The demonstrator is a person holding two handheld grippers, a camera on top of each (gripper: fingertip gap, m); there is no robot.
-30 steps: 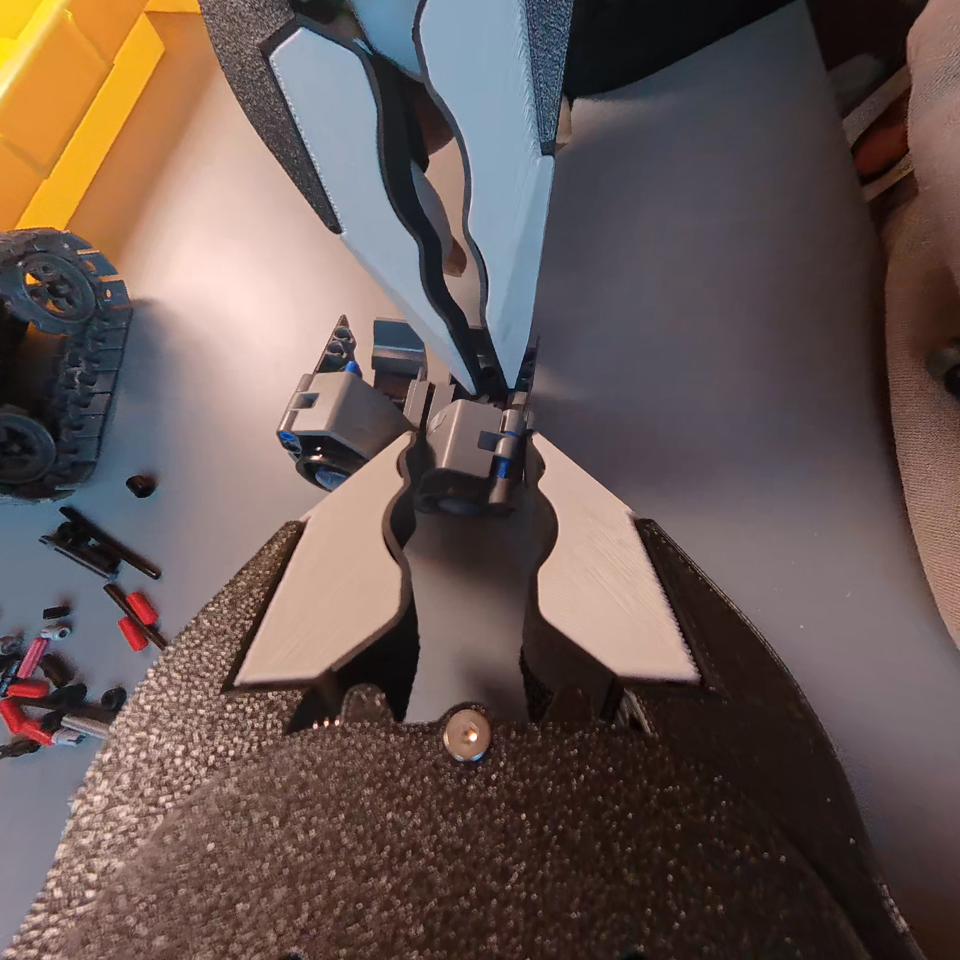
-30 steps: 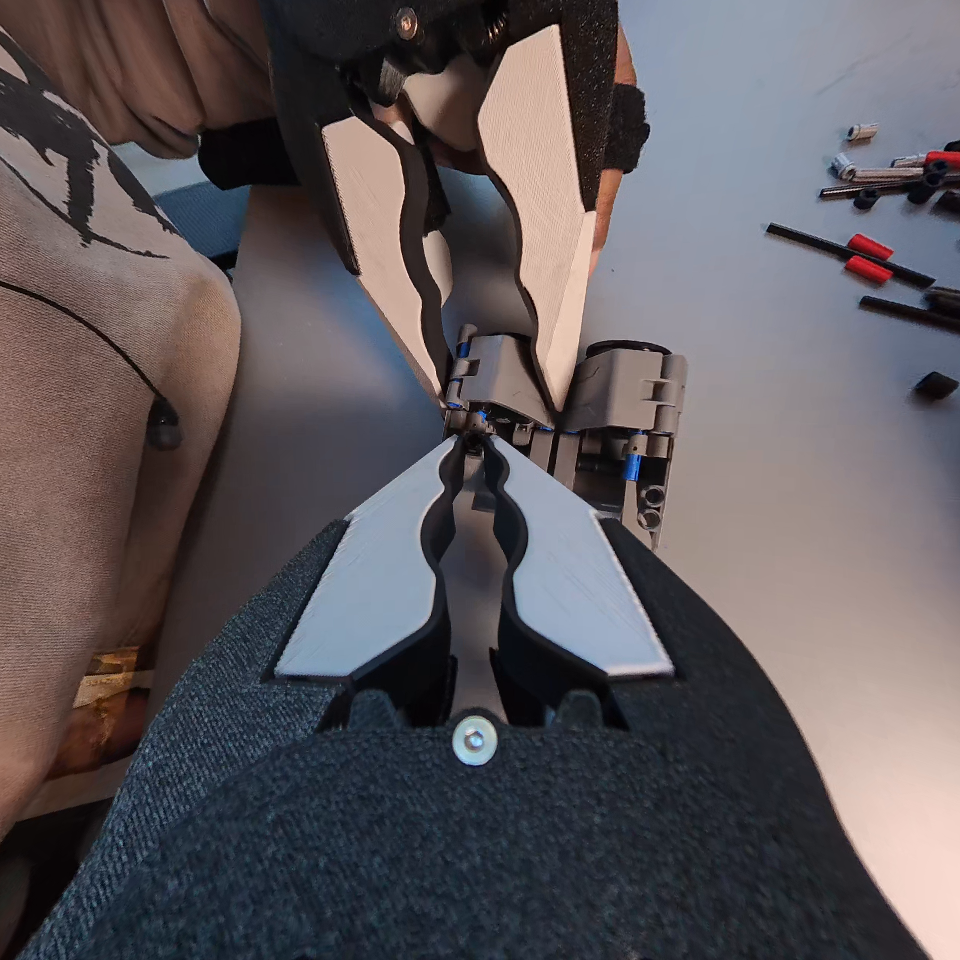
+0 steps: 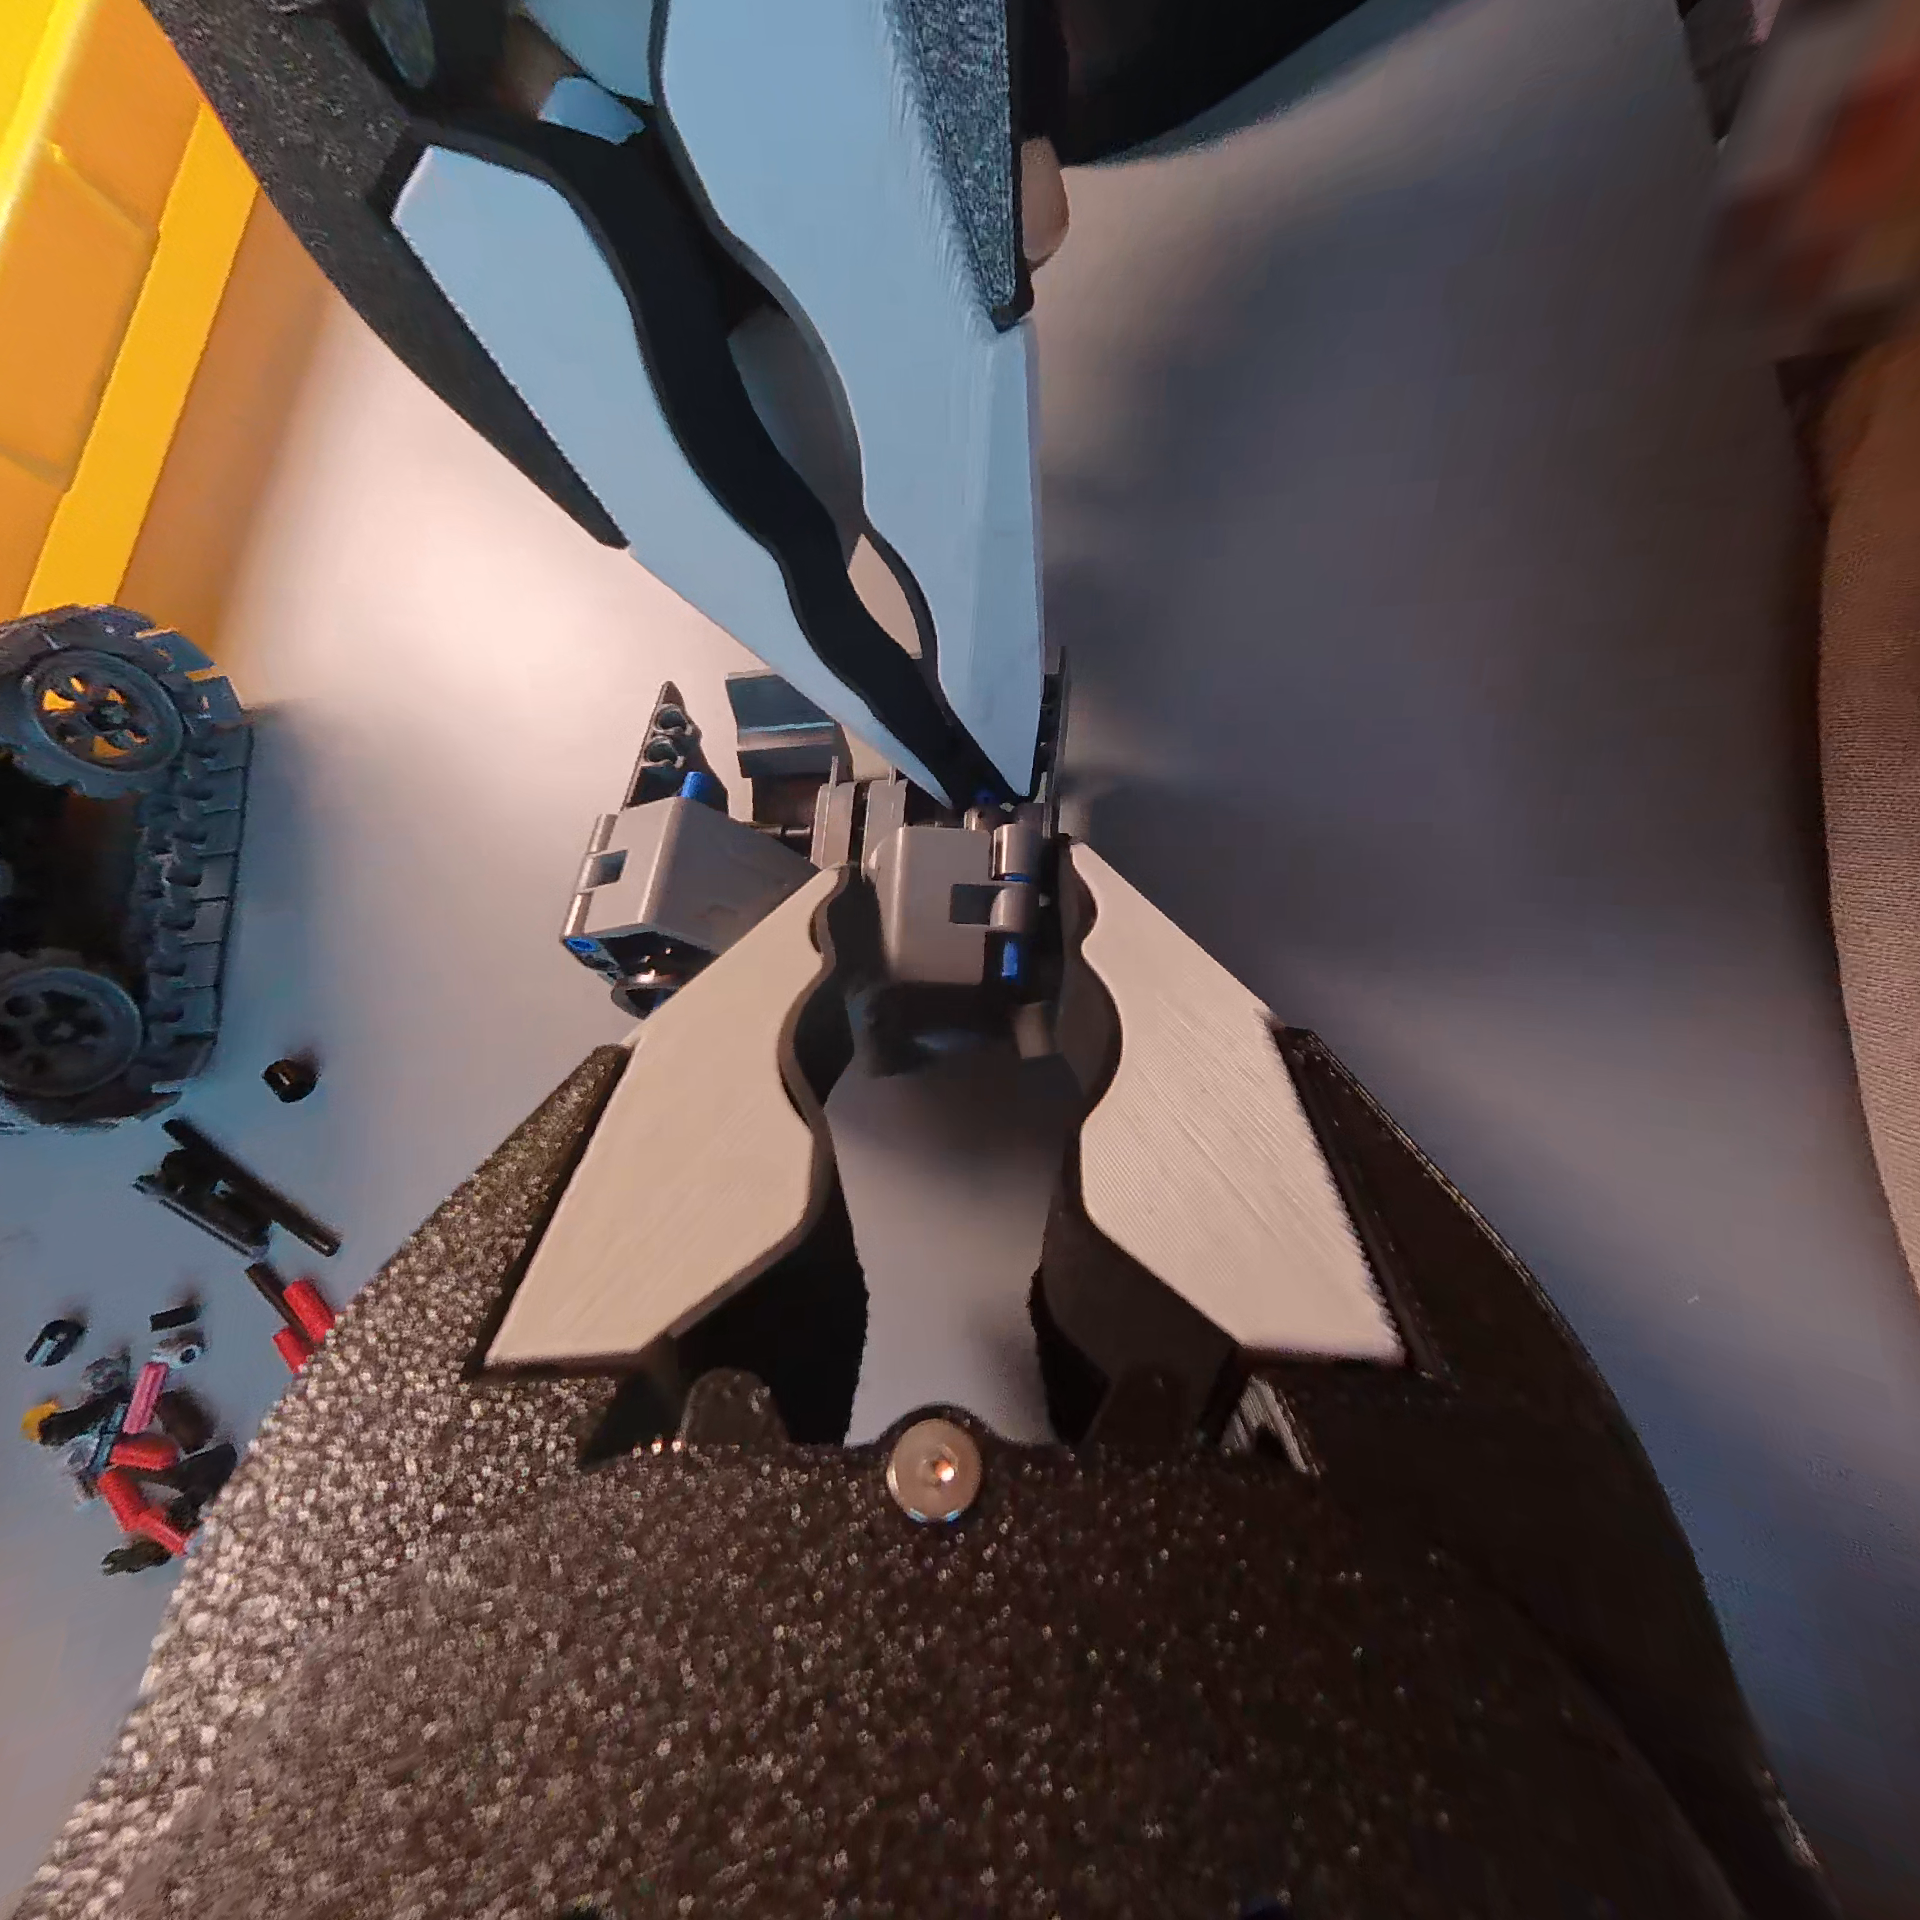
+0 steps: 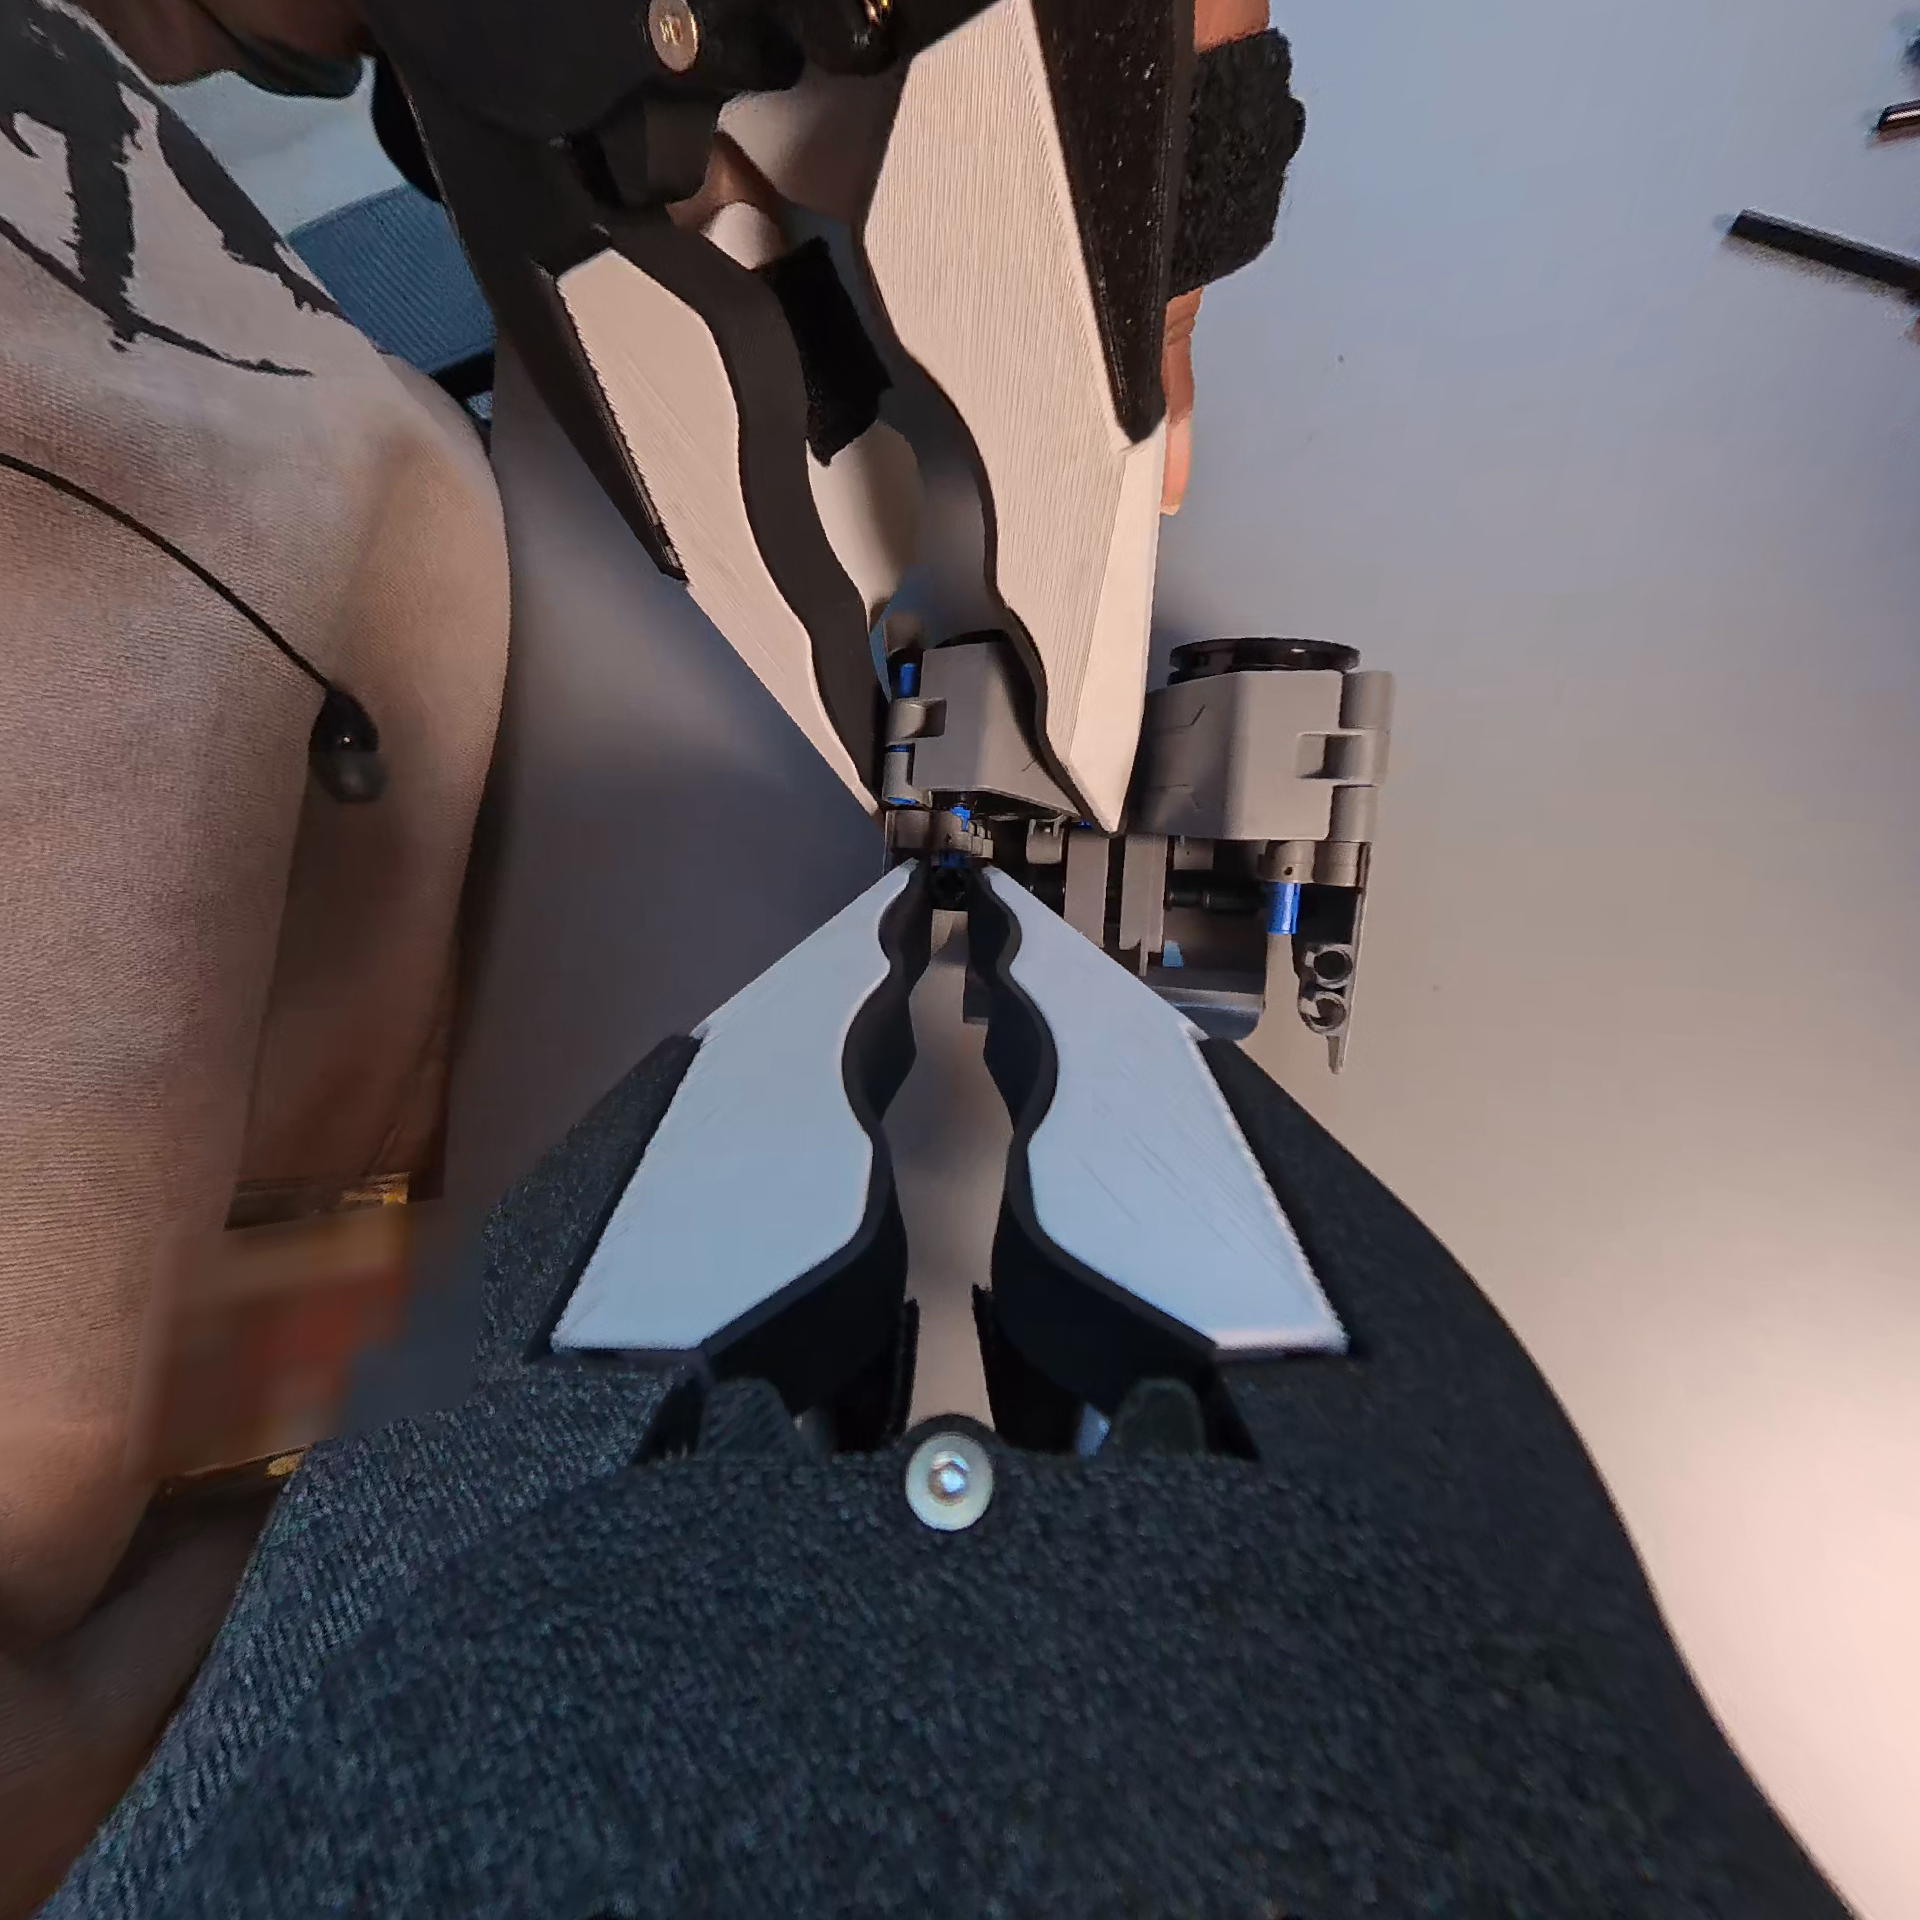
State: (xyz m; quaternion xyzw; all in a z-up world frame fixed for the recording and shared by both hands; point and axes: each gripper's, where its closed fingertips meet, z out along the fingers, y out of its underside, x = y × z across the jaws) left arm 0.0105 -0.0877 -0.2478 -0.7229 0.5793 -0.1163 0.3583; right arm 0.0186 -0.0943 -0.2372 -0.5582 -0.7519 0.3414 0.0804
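Observation:
A grey building-brick assembly [image 3: 675,894] with two motor-like blocks, blue pins and a dark beam rests on the grey table. My left gripper [image 3: 961,894] is shut on one grey block [image 3: 935,904], with one finger on each side. My right gripper [image 4: 948,883] is nearly closed and pinches a small black part [image 4: 948,891] at the near end of the same assembly [image 4: 1247,748]. In the left wrist view the right gripper [image 3: 977,795] comes down from the top. In the right wrist view the left gripper [image 4: 997,810] clamps the block [image 4: 966,727].
A black tracked-wheel model [image 3: 94,862] stands at the left. Loose red and black pins [image 3: 156,1403] lie below it. A yellow box [image 3: 83,260] is at the far left corner. A black axle [image 4: 1818,255] lies to the right. A person's beige garment [image 4: 208,727] is close by. Between my left fingertips and the black tracked-wheel model [image 3: 94,862] there is roughly 20 cm.
Both grippers keep their hold on the assembly. They have shifted a little together, and the right gripper looms closer in the left wrist view.

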